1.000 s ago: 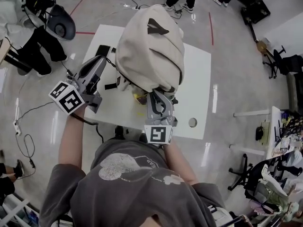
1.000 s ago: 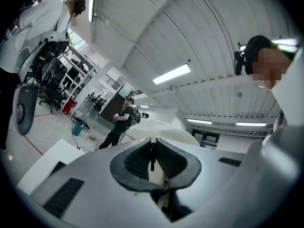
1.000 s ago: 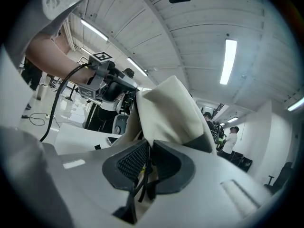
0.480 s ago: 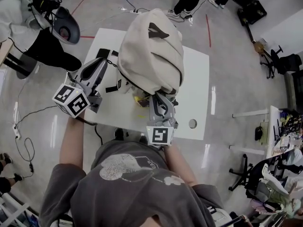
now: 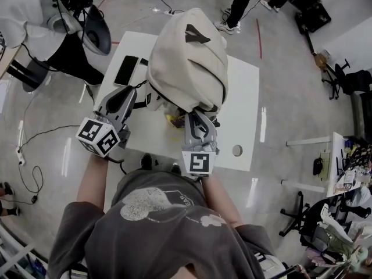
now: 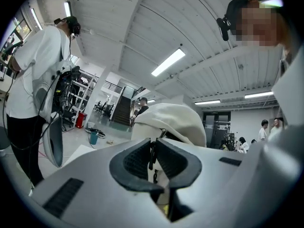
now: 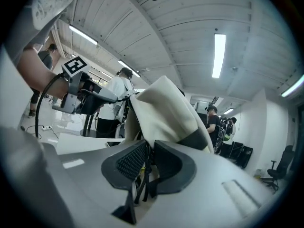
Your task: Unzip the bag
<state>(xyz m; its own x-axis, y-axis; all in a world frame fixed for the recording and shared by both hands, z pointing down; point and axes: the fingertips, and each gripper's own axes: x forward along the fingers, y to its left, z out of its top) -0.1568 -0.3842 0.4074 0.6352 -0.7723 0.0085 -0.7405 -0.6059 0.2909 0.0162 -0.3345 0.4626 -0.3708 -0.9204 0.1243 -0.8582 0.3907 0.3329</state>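
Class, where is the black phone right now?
In the head view, the phone lies at the far-left corner of the white table, left of the cream bag.

I work at a white table. A dark phone lies flat near its far left corner, and a round hole sits near the right corner close to me. A person in a white top stands left of the table. A thin cable trails on the shiny floor. Black chairs stand far off on the right. Long lights glow on the ceiling.
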